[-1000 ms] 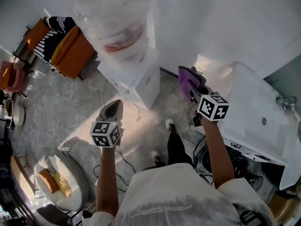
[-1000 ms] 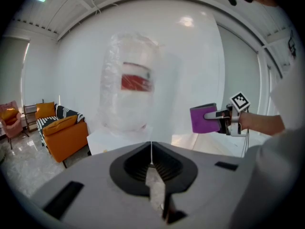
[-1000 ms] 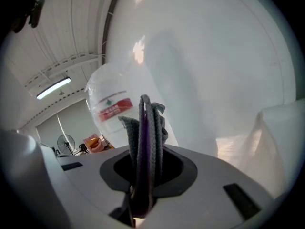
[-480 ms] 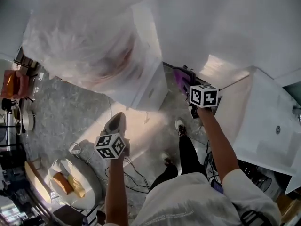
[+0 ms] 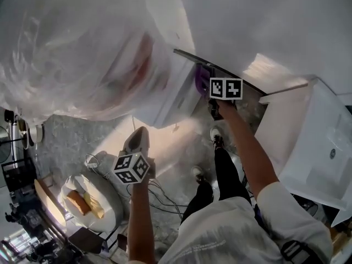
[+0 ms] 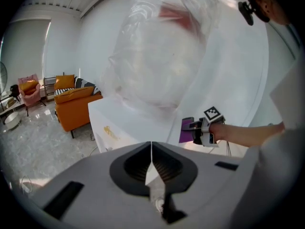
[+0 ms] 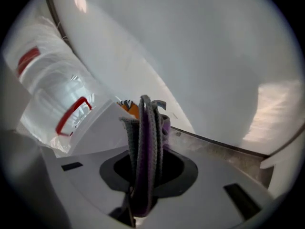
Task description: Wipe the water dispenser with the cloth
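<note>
meanwhile, your right gripper (image 7: 143, 171) clamped one folded, ribbed purple cloth (image 7: 148, 128) beside the boxy white water dispenser (image 5: 176, 99); your left gripper (image 6: 151, 163) sat pinched closed.

Bright daylight; water dispenser (image 5: 170, 92) overexposed and motion-blurred; sunlit floor (image 5: 176, 142) patch just below it; gripper views fisheye, dark corners.

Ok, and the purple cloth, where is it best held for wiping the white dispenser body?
Probably just as it is held. The right gripper is shut on the cloth across its folded layers, near one end, from the side away from the water dispenser. The folds stand edge-on between the jaws and the free end sticks out ahead, so it should meet the panel first.
</note>
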The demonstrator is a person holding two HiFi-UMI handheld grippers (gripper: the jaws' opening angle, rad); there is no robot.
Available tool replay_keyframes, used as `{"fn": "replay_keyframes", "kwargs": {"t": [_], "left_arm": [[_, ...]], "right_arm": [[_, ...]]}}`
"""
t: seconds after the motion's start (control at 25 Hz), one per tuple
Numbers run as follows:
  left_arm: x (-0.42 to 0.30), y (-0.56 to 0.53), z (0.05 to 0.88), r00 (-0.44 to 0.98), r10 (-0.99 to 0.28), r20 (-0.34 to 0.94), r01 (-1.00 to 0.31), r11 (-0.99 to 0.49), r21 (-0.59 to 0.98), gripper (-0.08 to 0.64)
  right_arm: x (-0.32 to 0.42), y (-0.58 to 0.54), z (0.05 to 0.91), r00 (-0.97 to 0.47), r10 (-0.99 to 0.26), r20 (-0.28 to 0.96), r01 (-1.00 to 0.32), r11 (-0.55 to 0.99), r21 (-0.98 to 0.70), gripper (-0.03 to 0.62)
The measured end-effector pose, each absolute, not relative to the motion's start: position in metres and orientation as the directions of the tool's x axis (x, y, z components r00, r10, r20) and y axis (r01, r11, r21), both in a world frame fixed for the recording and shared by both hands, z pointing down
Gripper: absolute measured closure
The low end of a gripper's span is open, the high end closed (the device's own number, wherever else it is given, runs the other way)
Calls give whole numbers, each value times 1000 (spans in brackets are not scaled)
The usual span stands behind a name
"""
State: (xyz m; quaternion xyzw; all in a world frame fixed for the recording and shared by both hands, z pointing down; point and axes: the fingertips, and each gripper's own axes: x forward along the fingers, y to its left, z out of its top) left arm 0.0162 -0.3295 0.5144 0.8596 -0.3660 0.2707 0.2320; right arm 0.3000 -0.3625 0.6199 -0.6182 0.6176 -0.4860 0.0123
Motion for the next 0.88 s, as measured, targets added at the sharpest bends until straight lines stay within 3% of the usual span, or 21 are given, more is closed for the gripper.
{"fn": "replay_keyframes", "kwargs": {"t": [0.36,0.88], "left_arm": [[8,-326,532,566,-511,647,-765,-618,182,541],[-43,-289,539,536,-536,652,-798,-575,184,541]], "right_arm": [[240,-366,629,-369,-704,607,-884,63,-464,511],[136,-318,637,-481,-625,615,-851,162,-500,509]]}}
